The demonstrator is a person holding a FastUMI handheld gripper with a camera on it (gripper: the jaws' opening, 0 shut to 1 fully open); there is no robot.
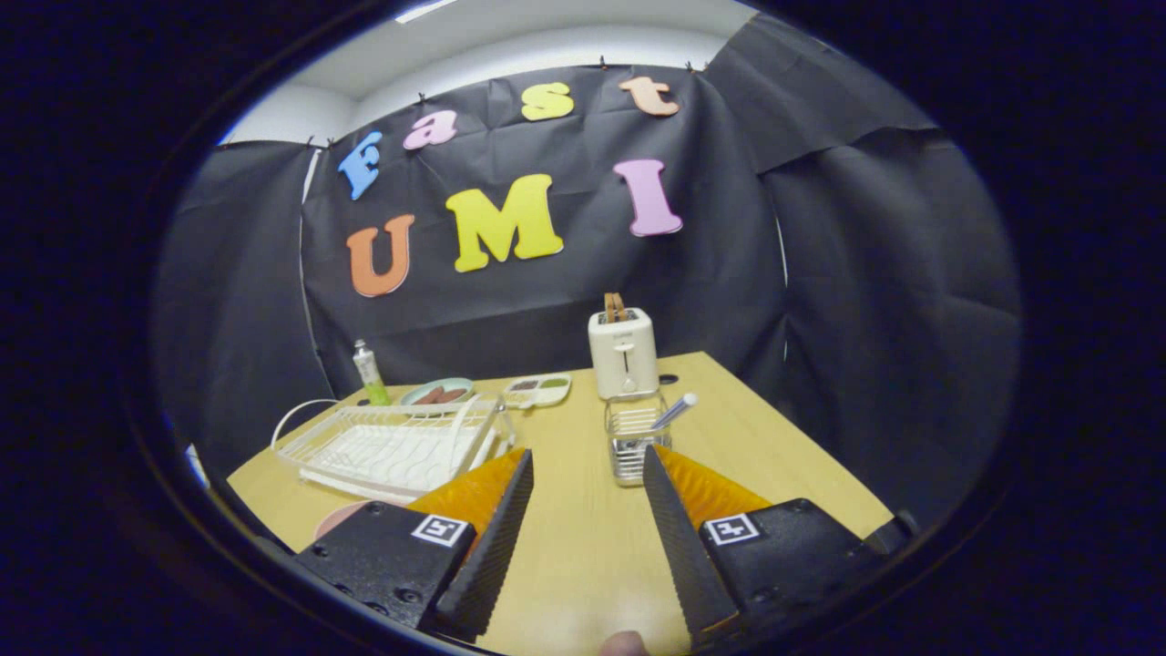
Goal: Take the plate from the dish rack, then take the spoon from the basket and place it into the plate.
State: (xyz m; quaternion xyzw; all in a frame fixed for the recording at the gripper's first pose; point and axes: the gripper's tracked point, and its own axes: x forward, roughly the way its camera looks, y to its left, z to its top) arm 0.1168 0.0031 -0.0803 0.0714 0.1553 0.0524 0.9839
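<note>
Wire mesh basket (635,446) at 12 o'clock, just ahead of right fingertip; silver spoon (672,412) stands inside, handle leaning toward 1 o'clock. Jaws (587,466) open, empty. Pink plate (342,517) on tabletop (583,538) at 9 o'clock, by white wire dish rack (392,446).

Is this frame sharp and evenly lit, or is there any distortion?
Gripper view: strong fisheye bending curves the table edges; toaster and basket look sharp; lighting is even and soft; open tongs hold nothing.
</note>
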